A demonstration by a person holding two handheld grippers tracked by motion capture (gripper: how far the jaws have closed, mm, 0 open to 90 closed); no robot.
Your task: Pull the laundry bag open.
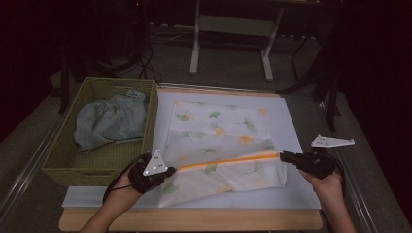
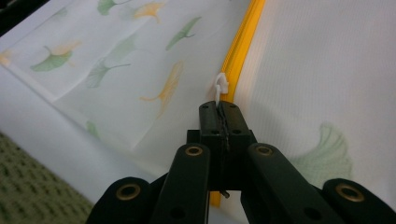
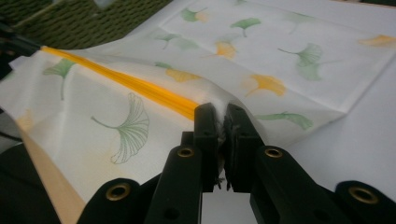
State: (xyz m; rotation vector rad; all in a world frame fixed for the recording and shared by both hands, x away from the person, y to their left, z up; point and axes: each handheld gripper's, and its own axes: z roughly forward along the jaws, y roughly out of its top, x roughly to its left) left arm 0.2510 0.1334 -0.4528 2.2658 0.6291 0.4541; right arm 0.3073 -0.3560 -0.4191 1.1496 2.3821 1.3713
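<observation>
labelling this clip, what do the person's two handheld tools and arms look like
Both tools are black, each with two black jaws on linked bars with brass-coloured rivets. The left tool carries a grey three-cornered plate with white dots, and a black cable loops from it. The right tool has a similar plate standing off its side. No sleeves reach the bare forearms.
</observation>
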